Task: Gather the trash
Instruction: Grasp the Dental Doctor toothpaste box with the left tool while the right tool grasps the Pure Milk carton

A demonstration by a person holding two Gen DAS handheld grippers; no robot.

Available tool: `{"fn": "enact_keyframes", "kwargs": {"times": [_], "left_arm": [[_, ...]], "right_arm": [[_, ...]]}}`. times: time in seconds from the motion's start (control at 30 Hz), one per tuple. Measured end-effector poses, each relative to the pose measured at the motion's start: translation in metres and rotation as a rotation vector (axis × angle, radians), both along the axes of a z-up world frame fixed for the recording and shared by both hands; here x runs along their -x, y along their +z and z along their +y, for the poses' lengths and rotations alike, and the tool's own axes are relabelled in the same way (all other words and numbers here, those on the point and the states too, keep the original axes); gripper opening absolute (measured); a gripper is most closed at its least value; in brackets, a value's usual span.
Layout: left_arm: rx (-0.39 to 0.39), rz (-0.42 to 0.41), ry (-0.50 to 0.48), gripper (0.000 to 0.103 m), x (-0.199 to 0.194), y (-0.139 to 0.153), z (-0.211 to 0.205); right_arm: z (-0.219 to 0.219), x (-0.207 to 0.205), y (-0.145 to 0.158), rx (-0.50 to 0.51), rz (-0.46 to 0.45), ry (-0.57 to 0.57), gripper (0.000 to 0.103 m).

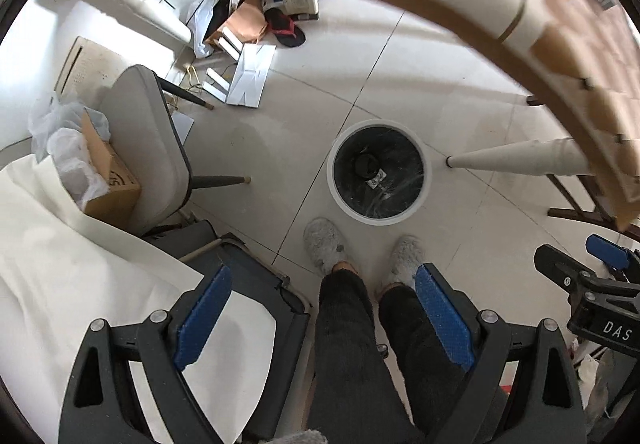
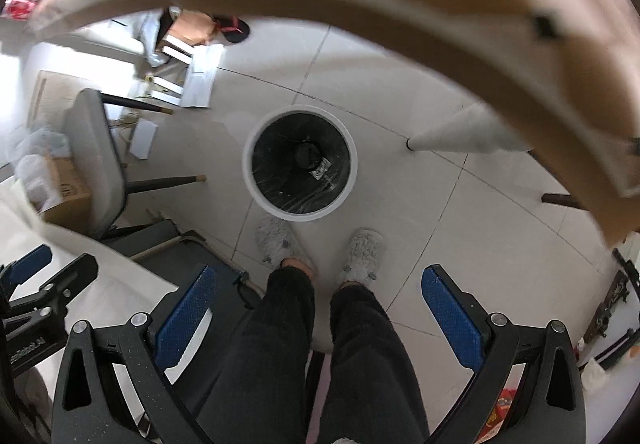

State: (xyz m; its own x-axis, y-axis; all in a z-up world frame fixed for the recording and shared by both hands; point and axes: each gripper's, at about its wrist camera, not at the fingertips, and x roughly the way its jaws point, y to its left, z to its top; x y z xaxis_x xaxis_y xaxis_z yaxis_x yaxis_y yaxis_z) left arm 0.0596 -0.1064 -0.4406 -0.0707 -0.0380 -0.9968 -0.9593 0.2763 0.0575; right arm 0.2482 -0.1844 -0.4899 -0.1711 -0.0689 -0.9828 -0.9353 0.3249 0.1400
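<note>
Your two wrist cameras both look almost straight down at the floor from high up, at about table-edge height. Your left view has the bin (image 1: pixel 379 172) right of centre; your right view has it nearer the middle. Both share the bin, your slippers (image 2: pixel 280 242), the grey chair (image 1: pixel 148 148) at left and the table edge (image 1: pixel 460 24) curving overhead. Each view catches the other gripper at its side edge.

A lived-in home room: pale floor tiles (image 1: pixel 400 56), a grey padded chair (image 1: pixel 148 148), a round table (image 1: pixel 520 4) on tapered legs, a lined waste bin (image 1: pixel 378 210), a person in fluffy slippers (image 1: pixel 325 246), and bags and cardboard boxes (image 1: pixel 108 172) beside the chair.
</note>
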Motion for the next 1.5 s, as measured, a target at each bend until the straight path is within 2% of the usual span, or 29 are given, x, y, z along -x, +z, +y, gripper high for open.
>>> {"fn": "enact_keyframes", "kwargs": {"times": [0.23, 0.33, 0.47, 0.5, 0.57, 0.63, 0.7, 0.83, 0.93, 1.07, 1.13, 1.17, 1.2, 1.23, 1.27, 1.3, 1.4, 1.5], "left_arm": [[-0.042, -0.072, 0.002, 0.094, 0.005, 0.07, 0.013], [-0.098, -0.11, -0.026, 0.094, 0.0, 0.103, 0.026], [-0.192, -0.16, -0.09, 0.095, -0.023, 0.138, 0.063], [-0.212, -0.164, -0.105, 0.102, -0.03, 0.145, 0.074], [-0.259, -0.16, -0.124, 0.103, -0.05, 0.157, 0.102], [-0.274, -0.171, -0.127, 0.103, -0.071, 0.164, 0.127], [-0.273, -0.188, -0.13, 0.103, -0.101, 0.166, 0.155], [-0.254, -0.168, -0.125, 0.103, -0.154, 0.153, 0.191], [-0.19, -0.137, -0.099, 0.103, -0.199, 0.122, 0.228], [-0.089, -0.132, -0.064, 0.102, -0.246, 0.078, 0.267], [-0.061, -0.099, -0.062, 0.099, -0.265, 0.057, 0.28], [-0.05, -0.078, -0.062, 0.091, -0.272, 0.047, 0.287], [-0.043, -0.062, -0.063, 0.075, -0.277, 0.039, 0.292], [-0.03, -0.04, -0.066, 0.066, -0.283, 0.031, 0.297], [-0.023, -0.039, -0.066, 0.048, -0.284, 0.027, 0.299], [-0.029, -0.022, -0.066, 0.043, -0.285, 0.026, 0.301], [-0.065, -0.019, -0.073, 0.042, -0.285, 0.032, 0.3], [-0.135, 0.022, -0.096, 0.042, -0.286, 0.046, 0.292]], "right_arm": [[0.007, -0.002, 0.09, -0.045, 0.03, -0.03, 0.103], [0.015, -0.007, 0.131, -0.087, 0.039, -0.075, 0.103], [0.032, -0.026, 0.178, -0.168, 0.038, -0.155, 0.103], [0.037, -0.034, 0.188, -0.189, 0.032, -0.175, 0.103], [0.051, -0.054, 0.204, -0.227, 0.007, -0.218, 0.103], [0.067, -0.079, 0.212, -0.245, -0.018, -0.255, 0.103], [0.093, -0.105, 0.21, -0.252, -0.058, -0.283, 0.103], [0.144, -0.176, 0.191, -0.238, -0.132, -0.336, 0.103], [0.182, -0.219, 0.166, -0.23, -0.172, -0.364, 0.103], [0.224, -0.257, 0.13, -0.196, -0.15, -0.359, 0.103], [0.235, -0.269, 0.117, -0.189, -0.131, -0.349, 0.103], [0.241, -0.276, 0.113, -0.187, -0.115, -0.35, 0.103], [0.244, -0.283, 0.108, -0.184, -0.099, -0.351, 0.103], [0.247, -0.288, 0.105, -0.18, -0.089, -0.35, 0.103], [0.249, -0.293, 0.1, -0.176, -0.078, -0.347, 0.103], [0.252, -0.296, 0.095, -0.171, -0.069, -0.34, 0.103], [0.261, -0.296, 0.083, -0.155, -0.046, -0.302, 0.103], [0.271, -0.289, 0.071, -0.14, -0.043, -0.264, 0.103]]}}
